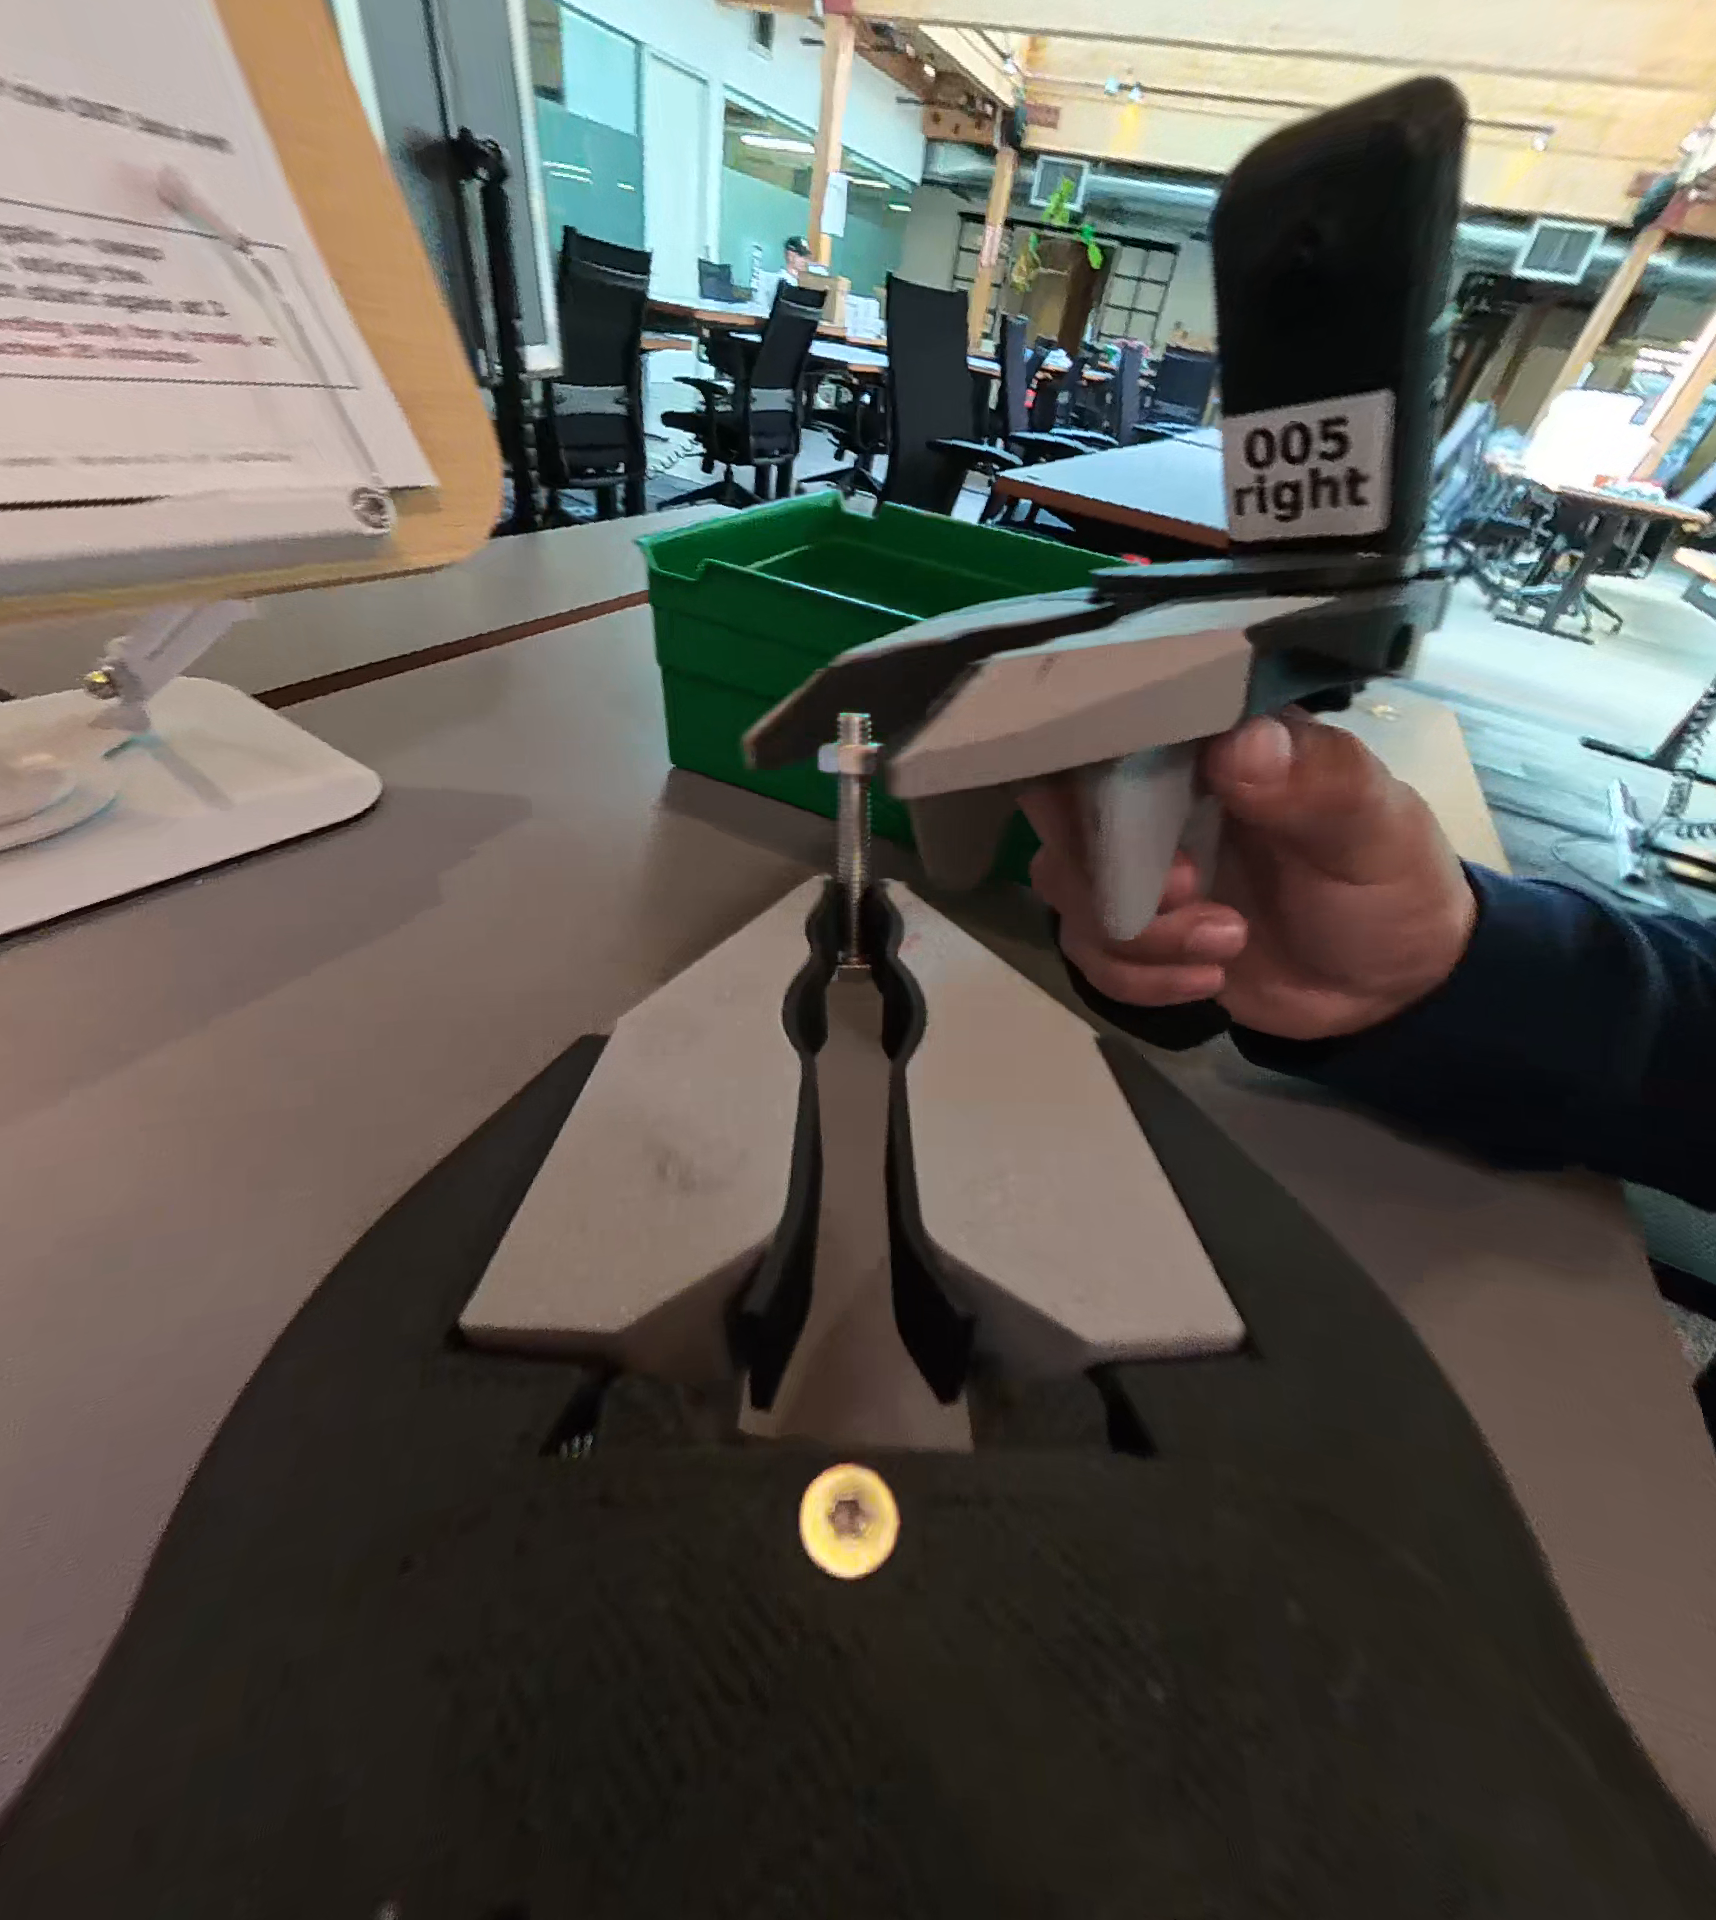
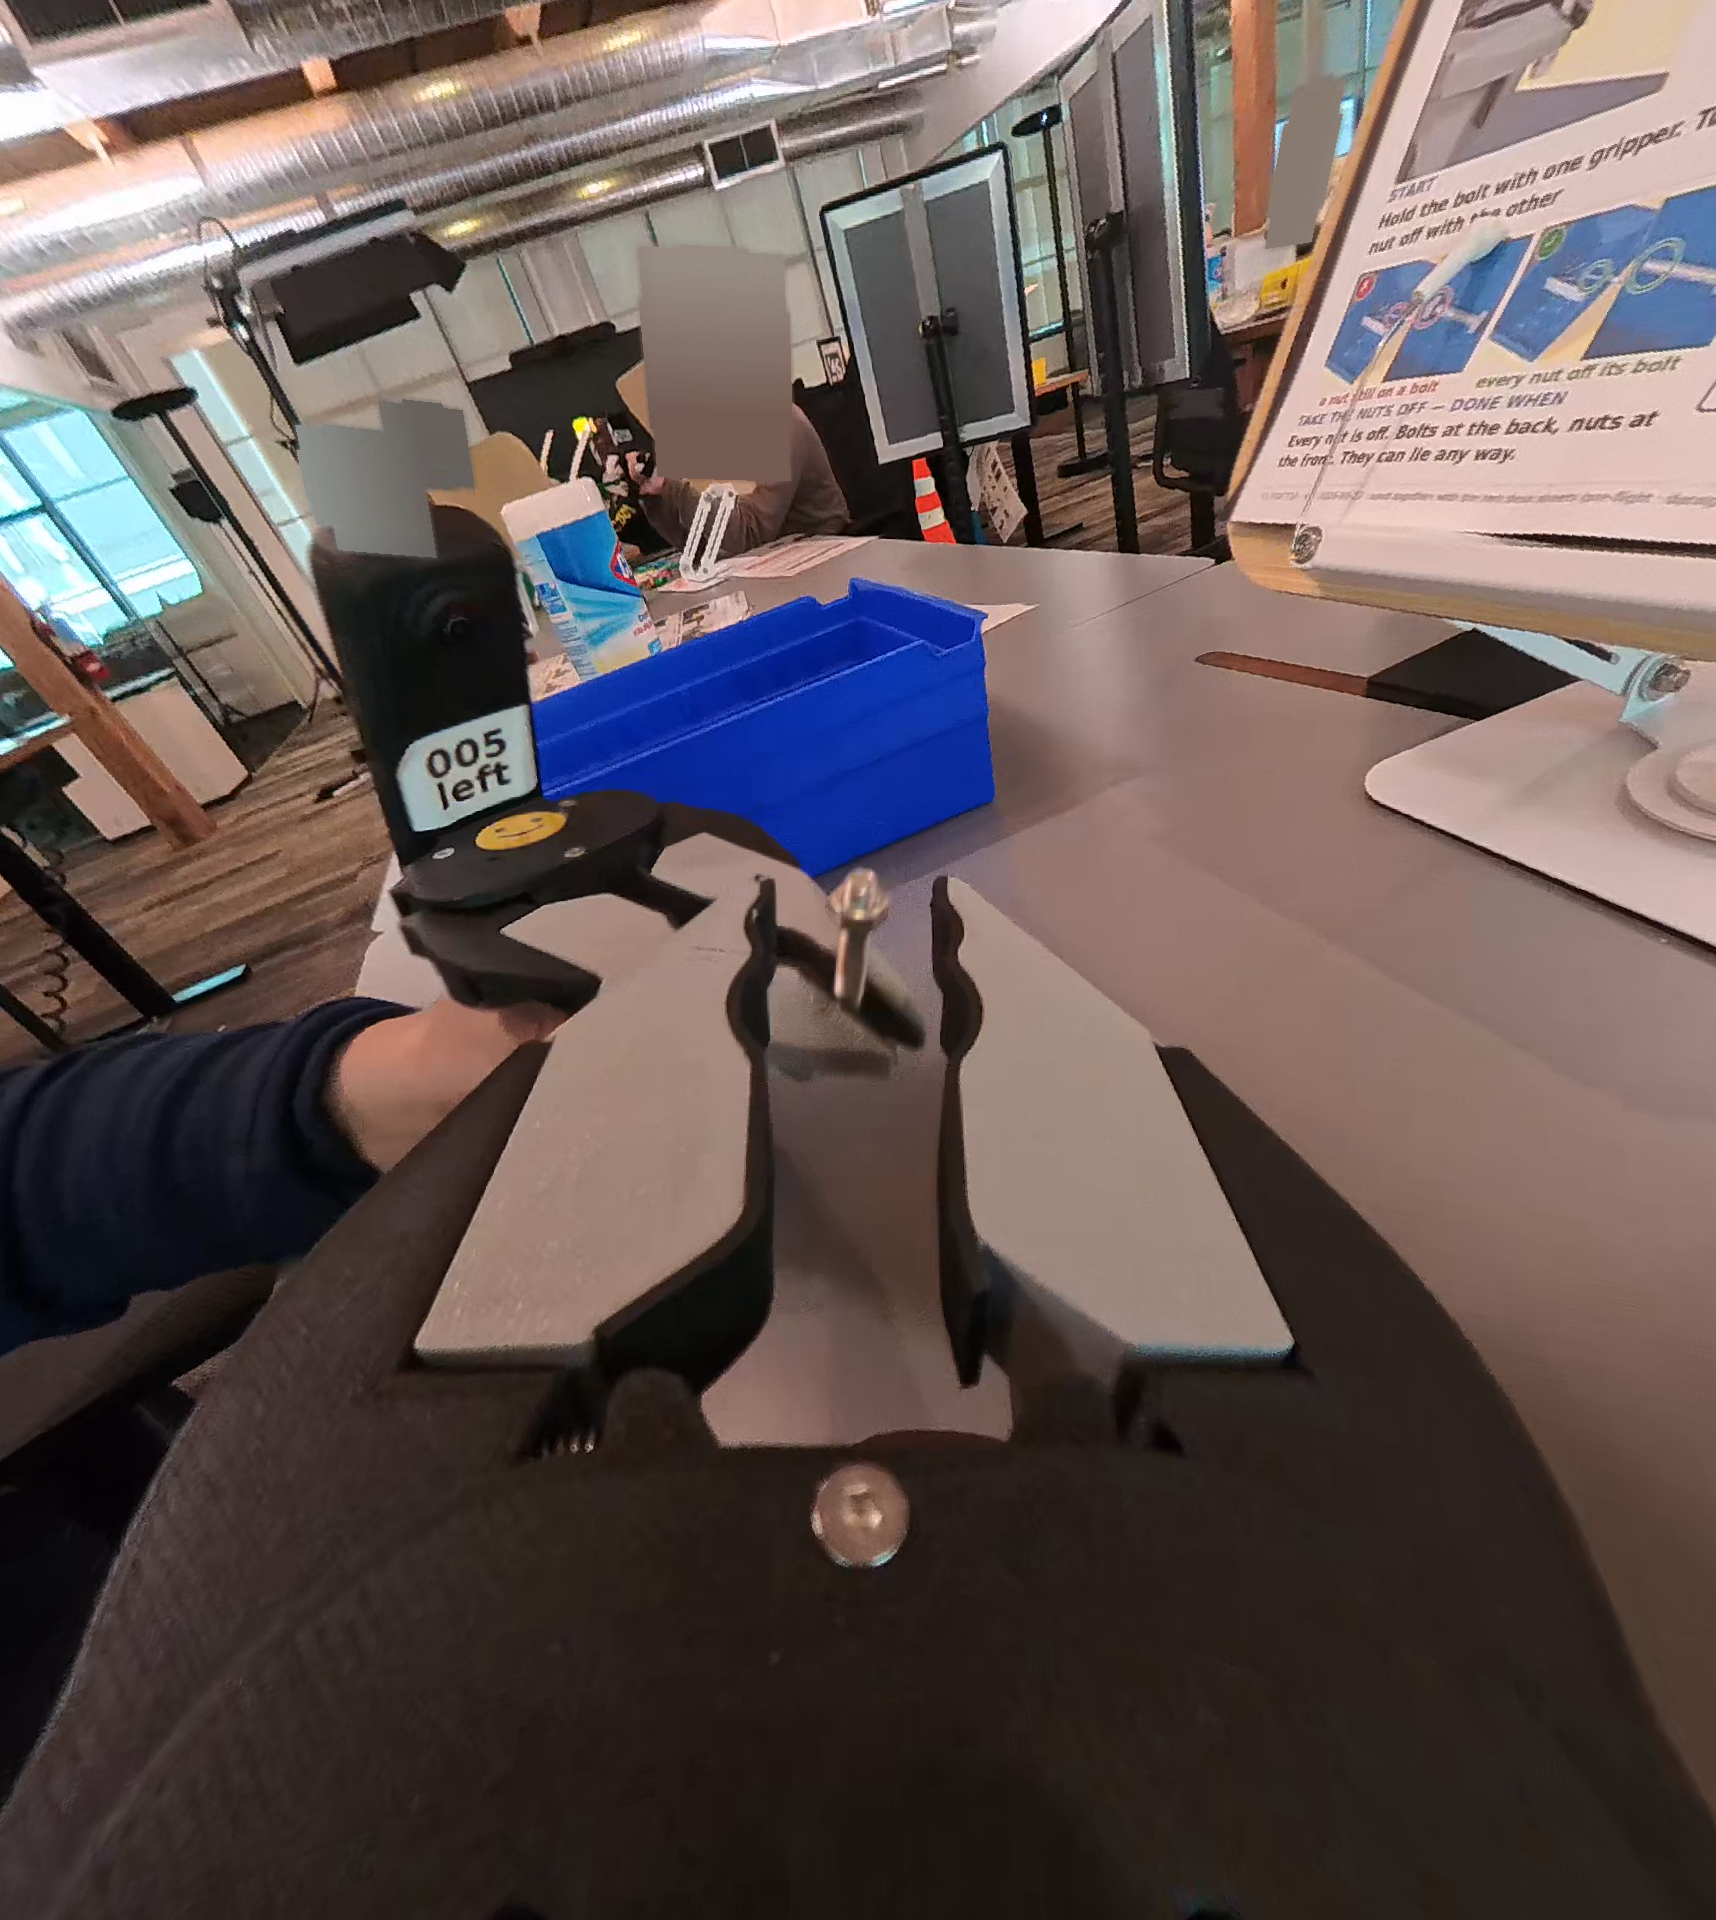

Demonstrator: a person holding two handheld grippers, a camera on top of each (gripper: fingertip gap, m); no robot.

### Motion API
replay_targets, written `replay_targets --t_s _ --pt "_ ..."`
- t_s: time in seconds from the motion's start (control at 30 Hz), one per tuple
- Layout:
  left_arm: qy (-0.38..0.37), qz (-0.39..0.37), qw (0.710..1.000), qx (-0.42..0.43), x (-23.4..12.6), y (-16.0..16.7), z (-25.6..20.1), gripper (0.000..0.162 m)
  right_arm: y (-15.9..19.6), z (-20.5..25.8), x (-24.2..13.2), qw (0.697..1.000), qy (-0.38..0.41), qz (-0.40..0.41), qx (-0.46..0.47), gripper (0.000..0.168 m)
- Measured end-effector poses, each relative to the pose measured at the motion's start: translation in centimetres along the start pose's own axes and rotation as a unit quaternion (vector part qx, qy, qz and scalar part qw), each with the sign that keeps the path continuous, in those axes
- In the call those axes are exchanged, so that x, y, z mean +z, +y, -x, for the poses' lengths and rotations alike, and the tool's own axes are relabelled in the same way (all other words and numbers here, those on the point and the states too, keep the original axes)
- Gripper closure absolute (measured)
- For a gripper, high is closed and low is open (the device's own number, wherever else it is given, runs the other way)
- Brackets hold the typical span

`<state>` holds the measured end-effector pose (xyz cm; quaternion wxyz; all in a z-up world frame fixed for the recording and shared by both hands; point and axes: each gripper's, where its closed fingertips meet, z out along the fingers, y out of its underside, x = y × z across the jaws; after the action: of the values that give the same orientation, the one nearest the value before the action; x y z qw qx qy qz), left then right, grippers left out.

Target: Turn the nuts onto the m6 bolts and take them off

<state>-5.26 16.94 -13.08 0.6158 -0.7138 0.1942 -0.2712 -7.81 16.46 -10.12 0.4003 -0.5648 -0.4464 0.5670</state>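
Note:
A silver M6 bolt stands upright above the grey table. My left gripper is shut on its lower end, near the head. A silver nut sits near the top of the thread. My right gripper, held by a hand, comes in from the right at nut height. In the right wrist view, the right gripper has its jaws apart on either side of the bolt and nut, with gaps on both sides. The left gripper holds the bolt from the left.
A green bin stands just behind the bolt. A blue bin stands on the table beyond the left gripper. An instruction sheet on a white stand sits at the side. People sit at a farther table. Less than 4 cm separates the two grippers' tips.

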Motion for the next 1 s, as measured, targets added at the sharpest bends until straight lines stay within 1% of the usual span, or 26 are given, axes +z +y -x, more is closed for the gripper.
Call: replay_targets --t_s 0.07,0.1,0.2,0.23,0.27,0.3,0.43,0.57,0.63,0.7,0.77,0.83,1.0 --pt "0.008 0.010 1.000 0.025 0.4 0.3 -0.9 0.159 0.2 -0.5 0.0 1.000 0.009 0.006 0.006 0.142" --pt "-0.002 0.012 0.999 0.031 0.4 0.3 -0.6 0.159 0.3 -0.9 -0.1 1.000 0.019 0.007 0.010 0.140" --pt "-0.021 -0.003 1.000 0.002 -0.3 -0.3 0.8 0.159 0.2 -1.7 -0.4 0.999 0.031 0.002 0.030 0.138" --pt "-0.025 -0.015 1.000 -0.010 -0.6 -0.7 1.4 0.159 0.1 -2.2 -0.6 0.998 0.045 0.000 0.032 0.148" --pt "-0.026 -0.025 0.999 -0.018 -1.0 -1.0 1.7 0.159 0.1 -2.7 -0.8 0.998 0.060 -0.002 0.026 0.154" --pt "-0.027 -0.028 0.999 -0.020 -1.2 -1.2 2.0 0.159 -0.1 -2.7 -0.9 0.998 0.059 -0.004 0.020 0.149" --pt "-0.025 -0.017 0.999 -0.012 -0.9 -0.8 1.6 0.159 -0.6 -0.5 -0.5 1.000 0.006 -0.017 0.013 0.143" --pt "0.013 0.001 1.000 0.012 0.1 0.2 -0.5 0.159 0.0 -0.1 0.0 1.000 0.007 -0.003 -0.003 0.141" --pt "0.010 0.003 1.000 0.025 0.3 0.2 -0.9 0.159 0.1 -0.6 -0.1 1.000 0.014 -0.001 0.006 0.143" --pt "-0.002 -0.001 1.000 0.031 0.0 -0.2 -0.4 0.159 0.0 -0.9 -0.3 1.000 0.013 -0.005 0.022 0.138" --pt "-0.011 -0.010 1.000 0.018 -0.4 -0.6 0.4 0.159 -0.2 -1.2 -0.5 0.999 0.014 -0.010 0.032 0.137" --pt "-0.019 -0.019 1.000 0.005 -0.9 -0.9 1.2 0.159 -0.3 -1.4 -0.7 0.999 0.020 -0.013 0.029 0.142" --pt "-0.032 -0.031 0.999 -0.009 -1.3 -1.3 1.9 0.159 -0.4 -0.3 -0.4 1.000 0.000 -0.013 0.016 0.142"
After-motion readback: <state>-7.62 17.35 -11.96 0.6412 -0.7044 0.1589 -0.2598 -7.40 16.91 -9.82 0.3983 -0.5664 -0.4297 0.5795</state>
